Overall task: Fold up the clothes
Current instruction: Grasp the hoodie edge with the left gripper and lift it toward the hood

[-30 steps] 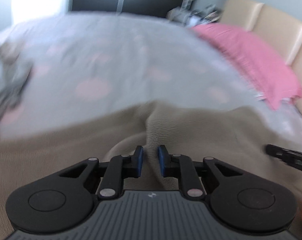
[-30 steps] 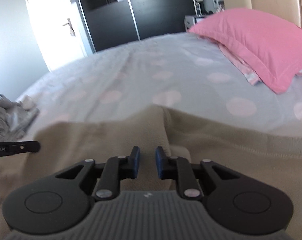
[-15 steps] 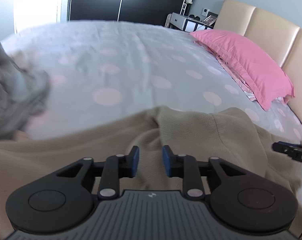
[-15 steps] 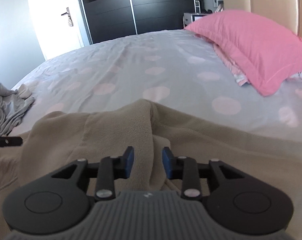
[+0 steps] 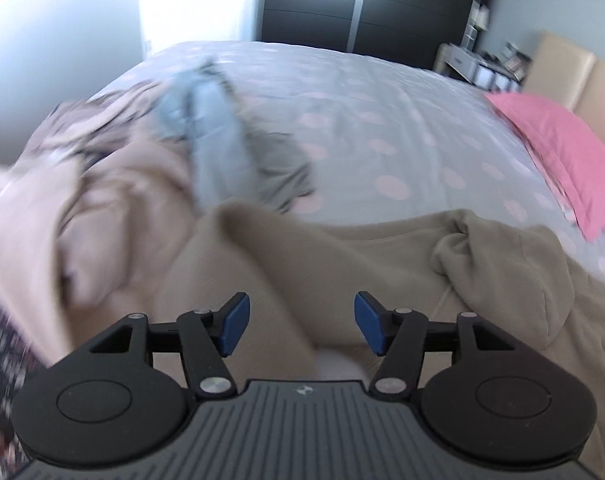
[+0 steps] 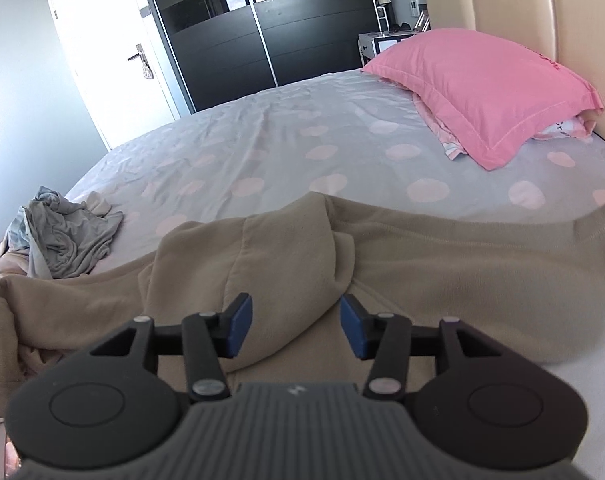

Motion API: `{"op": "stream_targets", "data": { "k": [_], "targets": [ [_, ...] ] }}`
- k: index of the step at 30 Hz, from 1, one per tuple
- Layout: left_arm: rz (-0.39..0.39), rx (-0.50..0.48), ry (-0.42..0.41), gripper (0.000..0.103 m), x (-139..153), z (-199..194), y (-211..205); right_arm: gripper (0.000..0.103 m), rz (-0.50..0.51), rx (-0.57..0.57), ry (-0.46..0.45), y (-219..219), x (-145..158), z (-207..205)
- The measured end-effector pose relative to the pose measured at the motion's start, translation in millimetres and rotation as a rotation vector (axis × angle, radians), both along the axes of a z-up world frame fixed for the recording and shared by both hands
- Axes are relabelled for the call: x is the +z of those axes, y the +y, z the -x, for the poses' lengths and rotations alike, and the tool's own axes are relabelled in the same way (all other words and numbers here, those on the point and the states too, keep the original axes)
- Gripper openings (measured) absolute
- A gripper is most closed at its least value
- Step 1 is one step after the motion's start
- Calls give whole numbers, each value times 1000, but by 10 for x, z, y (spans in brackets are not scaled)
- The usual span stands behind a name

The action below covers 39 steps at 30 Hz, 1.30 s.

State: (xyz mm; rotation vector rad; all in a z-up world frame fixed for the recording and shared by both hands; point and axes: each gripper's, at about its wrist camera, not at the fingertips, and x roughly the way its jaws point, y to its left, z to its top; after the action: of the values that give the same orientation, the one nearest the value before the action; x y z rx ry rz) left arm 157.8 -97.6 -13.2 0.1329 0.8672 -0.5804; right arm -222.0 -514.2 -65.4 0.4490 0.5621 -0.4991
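Observation:
A beige hooded sweatshirt (image 6: 442,256) lies spread across the near side of the bed, its hood (image 6: 286,248) bunched up in the middle. My right gripper (image 6: 296,326) is open just above the hood, nothing between its blue pads. In the left wrist view the same beige hooded sweatshirt (image 5: 342,260) fills the foreground with its hood (image 5: 498,256) at the right. My left gripper (image 5: 300,328) hangs open over the sweatshirt's left part, holding nothing.
A grey garment (image 6: 70,232) and a pale pink one (image 5: 94,216) are heaped at the bed's left. A pink pillow (image 6: 482,84) leans on the beige headboard (image 6: 542,12). The dotted grey bedsheet (image 6: 302,136) stretches beyond. Dark wardrobe doors (image 6: 262,28) stand behind.
Both grippers have opened wide and let go of the beige sweatshirt. The left gripper has swung left, bringing the clothes heap into view. The hood now lies slack on the bed.

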Motion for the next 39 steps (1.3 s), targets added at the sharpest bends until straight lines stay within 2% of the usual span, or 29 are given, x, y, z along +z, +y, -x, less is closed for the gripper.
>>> {"op": "stream_targets", "data": {
  "k": [4,9,12,20,23,24,25,26,27,28,30,32,39],
  "targets": [
    [51,86,34,61,-111,0,400,53,6,13,-25,221,6,93],
    [85,143,125,63,-347,-17,744,56,6,56,-39,435,-60,138],
    [82,159,161,69,-524,-50,802,56,39,73,-12,499,-113,96],
    [74,199,258,70,-1001,-141,947,56,24,77,-12,516,-185,-19],
    [64,199,281,70,-1161,-225,947,56,38,100,-10,563,-197,-77],
    [63,197,286,64,-1206,-251,946,56,40,106,-7,576,-205,-94],
    [70,190,289,58,-1192,-257,936,56,42,112,-3,590,-214,-112],
    [77,182,291,42,-1174,-260,926,56,46,117,0,602,-221,-125],
    [85,174,294,33,-1156,-264,916,56,50,121,4,612,-227,-137],
    [92,166,297,31,-1138,-267,907,56,53,125,7,623,-232,-147],
    [94,141,258,15,-1001,-216,884,56,53,129,10,624,-245,-168],
    [96,134,223,12,-733,-239,930,56,49,129,13,617,-259,-185],
    [104,110,102,11,225,-330,1100,56,35,125,17,593,-269,-211]
  ]
}}
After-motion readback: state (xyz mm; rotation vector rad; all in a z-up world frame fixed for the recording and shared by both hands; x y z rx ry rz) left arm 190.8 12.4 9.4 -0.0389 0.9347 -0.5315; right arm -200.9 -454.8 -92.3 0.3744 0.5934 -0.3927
